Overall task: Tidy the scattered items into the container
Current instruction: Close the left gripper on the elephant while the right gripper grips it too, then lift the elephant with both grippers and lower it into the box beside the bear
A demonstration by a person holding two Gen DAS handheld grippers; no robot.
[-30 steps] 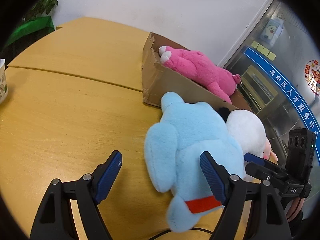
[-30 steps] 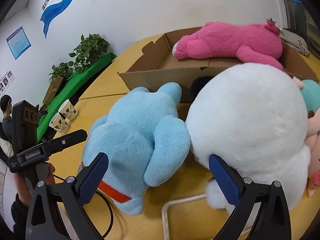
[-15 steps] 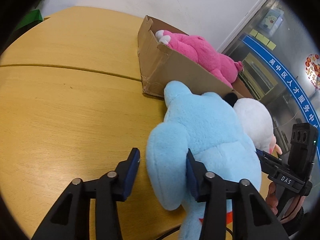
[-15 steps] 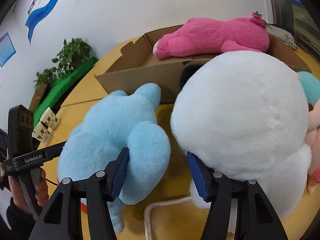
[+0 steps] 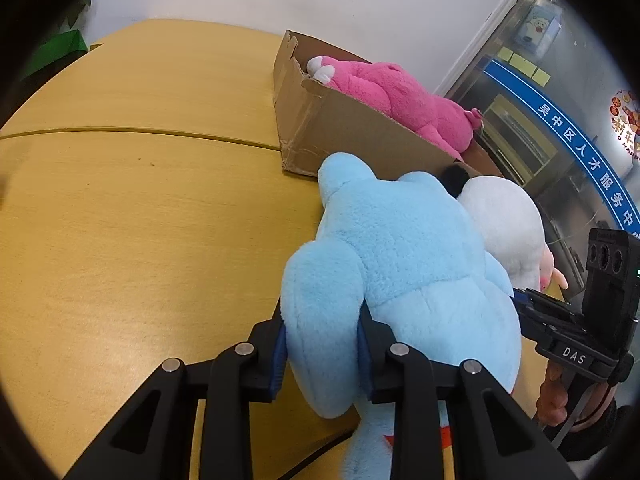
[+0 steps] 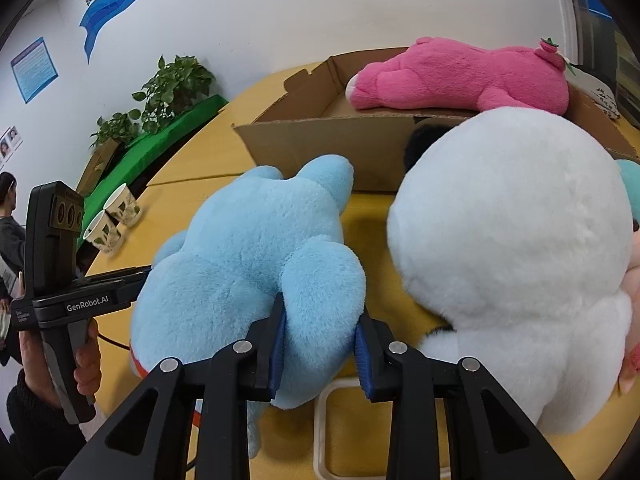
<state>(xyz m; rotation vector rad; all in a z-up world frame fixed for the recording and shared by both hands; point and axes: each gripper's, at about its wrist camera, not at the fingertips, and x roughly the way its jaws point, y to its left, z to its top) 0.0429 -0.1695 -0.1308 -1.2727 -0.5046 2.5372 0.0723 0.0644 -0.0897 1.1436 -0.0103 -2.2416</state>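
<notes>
A light blue plush toy (image 5: 404, 264) lies on the wooden table in front of a cardboard box (image 5: 352, 136). My left gripper (image 5: 322, 344) is shut on one of its arms. My right gripper (image 6: 320, 336) is shut on its other arm (image 6: 324, 280). The blue plush also fills the middle of the right wrist view (image 6: 248, 256). A large white plush (image 6: 516, 248) lies right beside it, touching the box (image 6: 332, 144). A pink plush (image 6: 464, 76) lies inside the box; it also shows in the left wrist view (image 5: 400, 100).
The yellow wooden table (image 5: 140, 208) stretches to the left. Two paper cups (image 6: 112, 220) stand near its edge by green plants (image 6: 168, 88). A white tray rim (image 6: 324, 432) lies under my right gripper. More small plush toys (image 6: 630, 192) sit at the far right.
Both grippers moved forward and closed, each onto one arm of the blue plush. The plush has stayed on the table.
</notes>
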